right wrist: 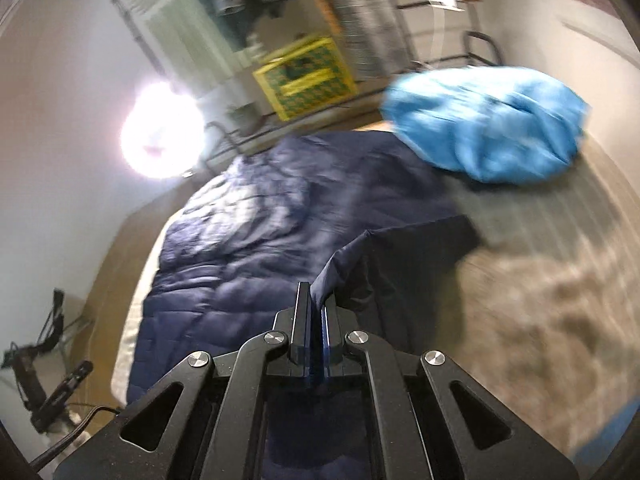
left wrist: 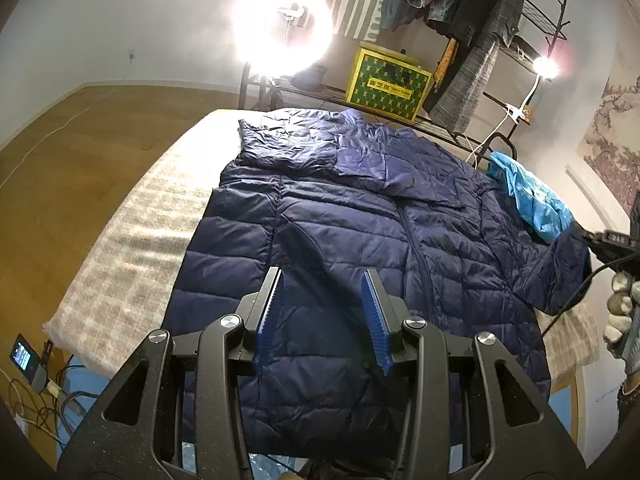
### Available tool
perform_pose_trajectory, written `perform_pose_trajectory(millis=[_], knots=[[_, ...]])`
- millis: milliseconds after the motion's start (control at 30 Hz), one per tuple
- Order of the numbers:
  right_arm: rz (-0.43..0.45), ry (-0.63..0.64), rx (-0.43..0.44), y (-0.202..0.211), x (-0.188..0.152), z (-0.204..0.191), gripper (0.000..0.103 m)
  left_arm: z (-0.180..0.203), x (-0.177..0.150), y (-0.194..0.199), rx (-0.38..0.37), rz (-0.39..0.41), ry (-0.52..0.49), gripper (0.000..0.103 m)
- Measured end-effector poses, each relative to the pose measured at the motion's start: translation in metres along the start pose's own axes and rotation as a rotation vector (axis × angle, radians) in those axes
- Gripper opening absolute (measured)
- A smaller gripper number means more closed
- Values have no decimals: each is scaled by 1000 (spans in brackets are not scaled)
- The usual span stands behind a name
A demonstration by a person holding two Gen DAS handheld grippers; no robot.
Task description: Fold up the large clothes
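A large navy puffer jacket (left wrist: 360,220) lies front up on a pale checked blanket (left wrist: 132,248), one sleeve folded across its chest at the far end. My left gripper (left wrist: 324,280) is open and empty, hovering over the jacket's lower part. My right gripper (right wrist: 318,300) is shut on the cuff of the jacket's right sleeve (right wrist: 384,256) and holds it lifted off the blanket; it shows at the right edge of the left wrist view (left wrist: 600,240). The right wrist view is motion-blurred.
A crumpled light blue garment (right wrist: 488,124) lies on the blanket beside the jacket's far right; it also shows in the left wrist view (left wrist: 532,196). Behind stand a clothes rack (left wrist: 472,20), a yellow box (left wrist: 388,84) and a bright ring light (left wrist: 284,24). Cables and a small screen (left wrist: 24,356) lie at left.
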State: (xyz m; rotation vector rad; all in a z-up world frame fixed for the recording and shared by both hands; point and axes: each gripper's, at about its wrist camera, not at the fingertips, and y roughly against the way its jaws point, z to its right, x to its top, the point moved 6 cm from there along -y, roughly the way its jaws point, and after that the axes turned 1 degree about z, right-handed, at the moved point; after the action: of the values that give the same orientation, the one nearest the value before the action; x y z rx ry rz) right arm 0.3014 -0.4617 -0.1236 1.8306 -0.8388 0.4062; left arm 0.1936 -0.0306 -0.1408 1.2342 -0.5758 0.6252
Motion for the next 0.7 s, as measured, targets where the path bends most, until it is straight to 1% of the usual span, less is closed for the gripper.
perform_pose_trajectory(millis=[133,267,467,567,600,633,700], knots=[[-27,66,68,-39,9,-47,3,-2,10,-7,9,1,-8,41],[-73,94,158,-74,5,-91,3,-3,20,-14,10,5,-2,41],[-149,134,227,-133,-9,-144,3,-4,30,-27,22,1,-5,41],[-170,156,226,-156,-16,-156,3,-3,33,-35,27,-11,-14,41],[-175,164,226,-161,-18,-158,7,-3,34,-38,28,-14,-15,41],[-180,170,231,-165,-20,-158,7,-3,37,-43,25,-19,-14,41],[-192,178,230,-170,-22,-156,11,-2,39,-49,20,-25,-11,41]])
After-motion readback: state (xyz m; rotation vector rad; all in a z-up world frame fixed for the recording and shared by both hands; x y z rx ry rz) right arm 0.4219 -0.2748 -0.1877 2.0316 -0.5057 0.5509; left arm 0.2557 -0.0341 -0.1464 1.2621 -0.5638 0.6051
